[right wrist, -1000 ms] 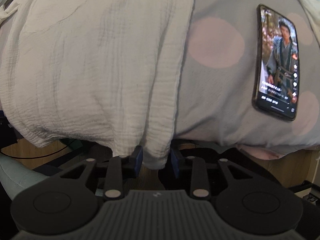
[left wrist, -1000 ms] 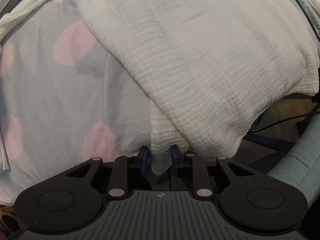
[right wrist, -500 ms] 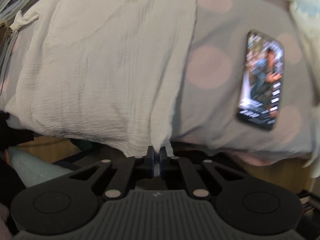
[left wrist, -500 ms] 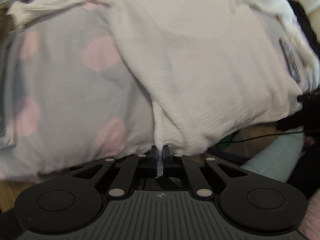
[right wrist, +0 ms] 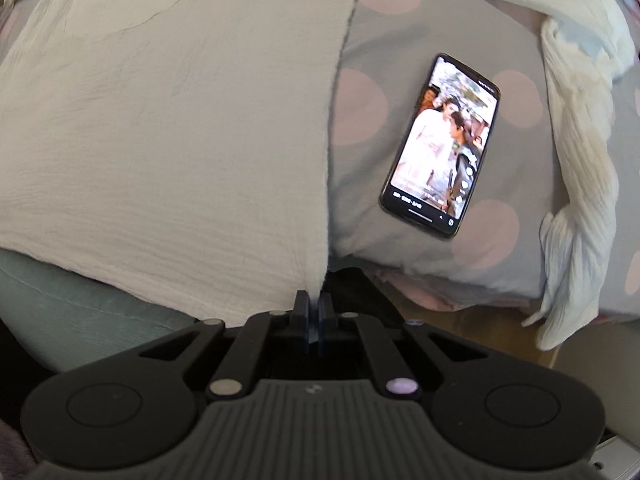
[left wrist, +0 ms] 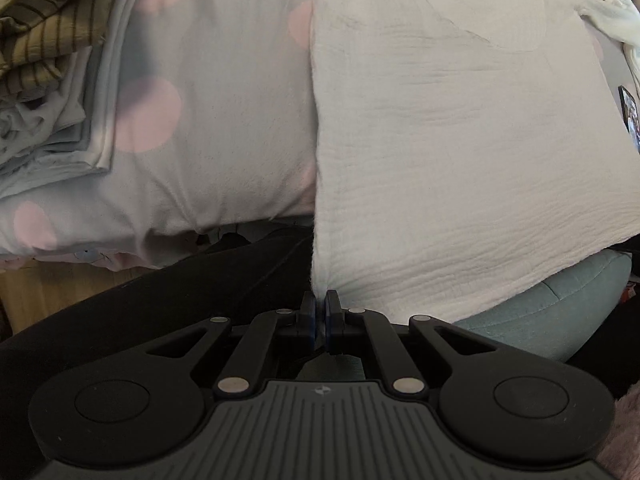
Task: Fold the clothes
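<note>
- To the left of our left gripper we see a stack of folded clothes: a mustard striped piece on top, pale grey-blue layers beneath.
- A phone with a lit screen lies flat on the bedspread, just right of the garment's edge and well clear of our right gripper.
- A crumpled pale cloth drapes down the bed's right side.
- The cream garment is crinkled gauze with fine ribbing; it lies spread on the grey bedspread with pink dots, its near edge hanging off the bed.
- Our left gripper is pinched closed on the garment's near left corner.
- Our right gripper is likewise clamped on its near right corner, the fabric pulled taut between.
</note>
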Demonstrator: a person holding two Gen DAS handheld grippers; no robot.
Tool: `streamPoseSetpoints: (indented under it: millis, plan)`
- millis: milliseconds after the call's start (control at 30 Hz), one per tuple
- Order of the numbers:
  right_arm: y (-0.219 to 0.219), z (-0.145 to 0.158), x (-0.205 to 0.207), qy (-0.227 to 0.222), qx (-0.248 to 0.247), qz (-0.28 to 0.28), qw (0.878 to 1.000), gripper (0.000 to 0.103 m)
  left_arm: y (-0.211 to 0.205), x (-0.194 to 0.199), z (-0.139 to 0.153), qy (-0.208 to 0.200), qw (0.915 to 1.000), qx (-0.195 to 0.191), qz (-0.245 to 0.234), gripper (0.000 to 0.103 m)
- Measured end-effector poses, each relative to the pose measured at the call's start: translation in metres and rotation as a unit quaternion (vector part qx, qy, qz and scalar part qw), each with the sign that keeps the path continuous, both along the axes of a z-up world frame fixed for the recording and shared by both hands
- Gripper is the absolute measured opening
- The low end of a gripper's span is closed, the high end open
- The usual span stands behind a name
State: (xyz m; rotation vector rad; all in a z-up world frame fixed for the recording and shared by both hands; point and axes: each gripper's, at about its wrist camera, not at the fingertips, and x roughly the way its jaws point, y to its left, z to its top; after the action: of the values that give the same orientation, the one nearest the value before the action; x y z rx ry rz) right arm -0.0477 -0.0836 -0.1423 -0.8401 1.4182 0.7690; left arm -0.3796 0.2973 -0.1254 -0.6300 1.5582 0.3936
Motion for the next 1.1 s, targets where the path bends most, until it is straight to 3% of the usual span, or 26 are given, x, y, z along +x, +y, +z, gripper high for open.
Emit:
streamPoseSetpoints:
  millis: [67, 100, 200, 400, 500, 633, 800, 1100]
  plan:
    - [0.001, 0.001, -0.001, -0.001, 0.004, -0.001, 1.0, 0.007, 0.001, 0.002, -0.001, -0.001, 1.0, 0.0, 0.008, 0.004]
    - [0.001, 0.003, -0.001, -0.001, 0.006, -0.003, 1.0, 0.01, 0.003, 0.002, 0.0, -0.009, 0.9999, -0.006, 0.009, 0.011]
    - [0.001, 0.01, 0.002, 0.002, 0.018, -0.012, 1.0, 0.034, 0.012, 0.003, 0.01, -0.046, 0.9984, -0.019, 0.027, 0.025]
    - [0.012, 0.042, 0.032, -0.028, 0.074, -0.044, 0.996, 0.034, 0.047, 0.023, 0.045, -0.127, 0.9897, 0.02, 0.063, 0.027]
    - [0.019, 0.057, 0.058, -0.047, 0.119, -0.077, 0.989, 0.036, 0.071, 0.038, 0.057, -0.167, 0.9803, 0.045, 0.096, 0.031]
    - [0.03, 0.065, 0.089, -0.063, 0.174, -0.124, 0.975, 0.046, 0.099, 0.058, 0.062, -0.216, 0.9647, 0.075, 0.13, 0.04]
    - [0.042, 0.049, 0.122, -0.066, 0.218, -0.176, 0.958, 0.053, 0.136, 0.077, 0.042, -0.255, 0.9454, 0.08, 0.187, 0.043]
    - [0.076, -0.004, 0.165, -0.044, 0.261, -0.235, 0.936, 0.054, 0.182, 0.104, -0.001, -0.266, 0.926, 0.08, 0.256, 0.046]
